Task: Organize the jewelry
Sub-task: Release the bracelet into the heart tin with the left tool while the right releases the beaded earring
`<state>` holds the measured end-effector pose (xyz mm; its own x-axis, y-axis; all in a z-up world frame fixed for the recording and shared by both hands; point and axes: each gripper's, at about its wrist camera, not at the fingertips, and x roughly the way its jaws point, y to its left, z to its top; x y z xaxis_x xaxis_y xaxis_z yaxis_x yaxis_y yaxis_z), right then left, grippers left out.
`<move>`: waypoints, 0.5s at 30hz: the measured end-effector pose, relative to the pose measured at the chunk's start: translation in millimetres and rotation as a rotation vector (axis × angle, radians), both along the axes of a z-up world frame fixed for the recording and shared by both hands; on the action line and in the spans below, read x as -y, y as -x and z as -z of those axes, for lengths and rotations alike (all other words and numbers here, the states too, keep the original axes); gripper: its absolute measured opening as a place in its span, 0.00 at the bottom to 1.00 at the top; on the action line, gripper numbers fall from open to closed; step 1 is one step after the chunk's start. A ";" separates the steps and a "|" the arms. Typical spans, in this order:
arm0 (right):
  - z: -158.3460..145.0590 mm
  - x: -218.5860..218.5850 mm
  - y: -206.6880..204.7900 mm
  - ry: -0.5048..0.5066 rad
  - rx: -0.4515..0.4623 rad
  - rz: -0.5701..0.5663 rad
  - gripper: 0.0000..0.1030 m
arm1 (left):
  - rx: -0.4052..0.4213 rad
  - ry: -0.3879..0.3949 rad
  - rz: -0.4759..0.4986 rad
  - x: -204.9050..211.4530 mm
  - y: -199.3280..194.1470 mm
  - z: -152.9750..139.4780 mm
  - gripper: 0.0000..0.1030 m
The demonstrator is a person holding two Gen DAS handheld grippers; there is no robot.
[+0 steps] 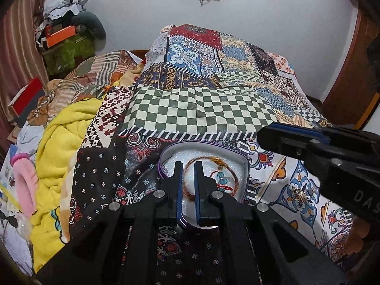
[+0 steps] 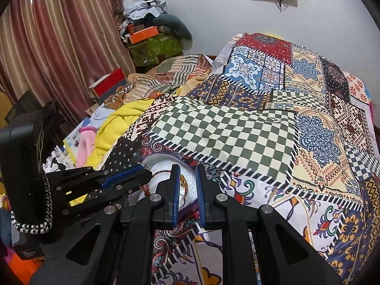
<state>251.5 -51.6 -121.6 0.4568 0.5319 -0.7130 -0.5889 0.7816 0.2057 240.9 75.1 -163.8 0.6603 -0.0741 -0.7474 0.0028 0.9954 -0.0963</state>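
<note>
On the far left edge of the bed (image 1: 201, 109) lie a yellow blanket (image 1: 59, 142) and a pink slipper (image 1: 23, 180), which I take to be no part of my job.

Next comes my left gripper (image 1: 188, 190). It hangs over the near rim of the purple jewelry box (image 1: 163, 156), which sits on the patchwork bedspread close to the near edge. Its jaws stand a little apart with nothing pinched between them, so it is released. Inside the box, on the white lining, I can see a thin gold bangle (image 1: 234, 178), a red thread bracelet (image 1: 224, 187) and some small teal beads (image 1: 219, 178). I judge that much as already sorted.

Further right, my right gripper (image 2: 187, 190) reaches over the same box from its right side. Its blue pads (image 2: 177, 190) are parted too, and I see nothing held there; it is empty.

To the right of the box, on the white printed patch of the bedspread, a pair of gold earrings (image 1: 302, 193) lies loose, well outside the box. Those are what I reckon is left: pick them up and lay them in with the rest. I cannot see a lid anywhere in view.
</note>
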 end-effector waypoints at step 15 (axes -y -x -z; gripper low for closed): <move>-25.7 30.0 25.8 0.044 0.031 0.040 0.17 | 0.069 -0.031 -0.002 11.1 27.6 -42.5 0.32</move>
